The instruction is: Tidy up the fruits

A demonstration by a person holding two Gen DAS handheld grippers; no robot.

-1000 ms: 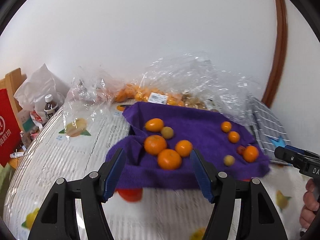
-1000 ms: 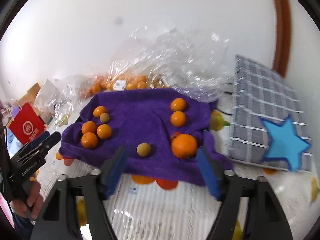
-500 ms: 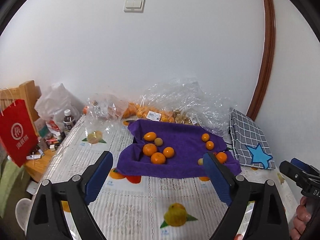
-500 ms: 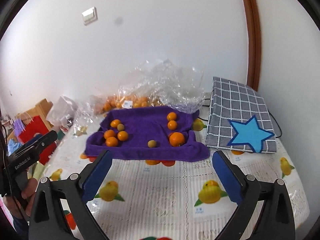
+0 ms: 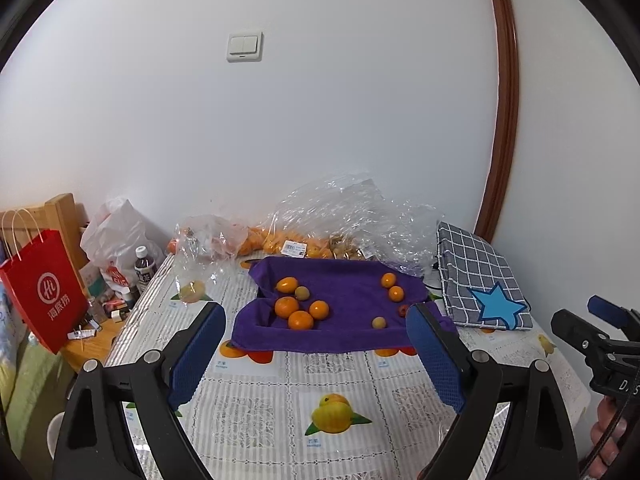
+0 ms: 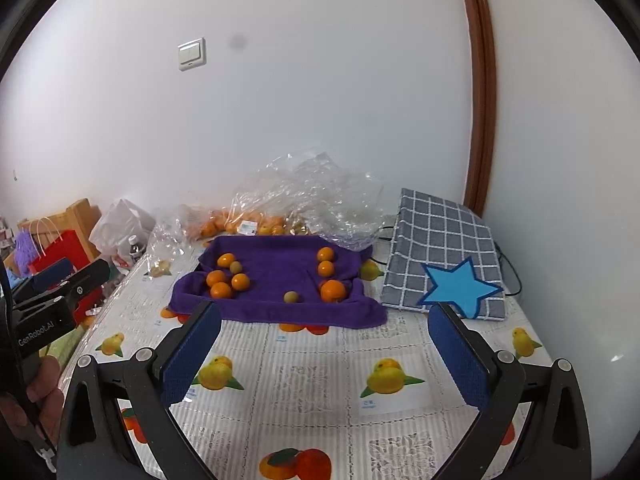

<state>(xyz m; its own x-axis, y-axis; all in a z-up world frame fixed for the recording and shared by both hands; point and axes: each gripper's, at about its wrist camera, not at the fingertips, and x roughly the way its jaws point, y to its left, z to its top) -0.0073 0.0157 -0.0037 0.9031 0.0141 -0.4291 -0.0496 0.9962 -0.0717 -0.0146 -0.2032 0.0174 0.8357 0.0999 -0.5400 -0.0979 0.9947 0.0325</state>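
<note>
A purple cloth lies on the table with a fold raised at its left. Several oranges and a small greenish fruit are grouped on its left side. On its right side are two small oranges, a big orange and another greenish fruit. My left gripper hangs open in front of the cloth with nothing between its blue pads. My right gripper is also open and empty, back from the cloth's front edge.
Clear plastic bags of oranges are piled against the wall behind the cloth. A grey checked pad with a blue star lies to the right. A red paper bag, a bottle and clutter stand beyond the table's left edge.
Both grippers have drawn back and up from the cloth, and their jaws have spread wider. The fruits stay on the cloth where they were.
</note>
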